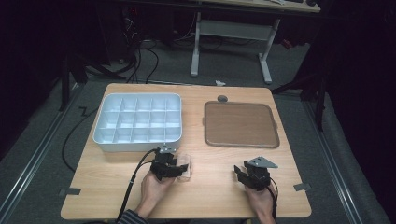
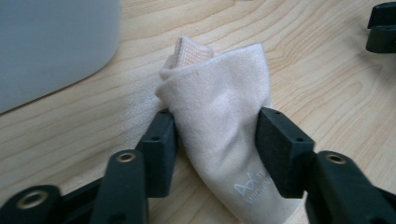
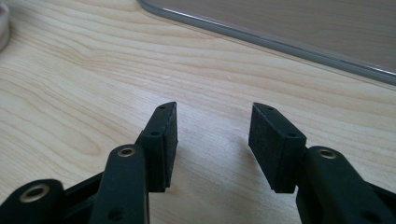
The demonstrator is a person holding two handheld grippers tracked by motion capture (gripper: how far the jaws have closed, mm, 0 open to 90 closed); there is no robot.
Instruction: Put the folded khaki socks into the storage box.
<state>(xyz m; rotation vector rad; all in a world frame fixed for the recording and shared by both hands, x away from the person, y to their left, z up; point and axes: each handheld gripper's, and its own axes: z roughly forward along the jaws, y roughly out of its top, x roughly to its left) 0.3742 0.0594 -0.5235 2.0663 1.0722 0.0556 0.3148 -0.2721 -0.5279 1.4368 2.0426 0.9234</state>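
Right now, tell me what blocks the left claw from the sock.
Nothing visible does: the left claw already has the pale folded sock between its jaws on the wooden table, both pads against the fabric.

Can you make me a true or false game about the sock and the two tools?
1. The left tool has a pale sock between its jaws. True.
2. The right tool holds a sock too. False: nothing is between its jaws.
3. The white box with little compartments is full of socks. False: the compartments look empty.
4. A brown tray lies on the table, to the right of the white box. True.
5. The sock is inside the brown tray. False: it lies on the table near the white box.
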